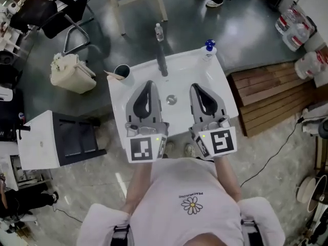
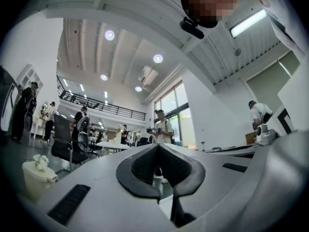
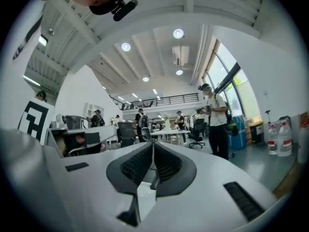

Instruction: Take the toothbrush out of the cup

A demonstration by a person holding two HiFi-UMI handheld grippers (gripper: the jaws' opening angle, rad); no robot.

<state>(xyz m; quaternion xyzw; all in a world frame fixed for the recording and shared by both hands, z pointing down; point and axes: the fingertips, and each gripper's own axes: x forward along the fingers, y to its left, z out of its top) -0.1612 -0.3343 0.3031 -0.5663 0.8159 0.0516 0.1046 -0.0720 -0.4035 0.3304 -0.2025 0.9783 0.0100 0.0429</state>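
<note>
The cup (image 1: 122, 72) stands at the far left corner of the white surface (image 1: 225, 94), to the left of the faucet (image 1: 162, 60). A pale stick, which I take for the toothbrush (image 1: 109, 75), leans out of its rim toward the left, away from the faucet. It is too small to tell head from handle.

Both grippers hang over the basin on the near side of the faucet, the left gripper (image 1: 149, 84) just left of it and the right gripper (image 1: 195, 86) just right of it. The left gripper's jaws are closed tip to tip with nothing between them, and the right gripper's jaws also meet, empty. Each gripper view looks out level across the room, not at the cup.

From the left jaws the cup lies ahead and to the left, clearly nearer than from the right, so the left seems the natural one to reach. Its jaws would have to part first, then close across the slanted handle.
</note>
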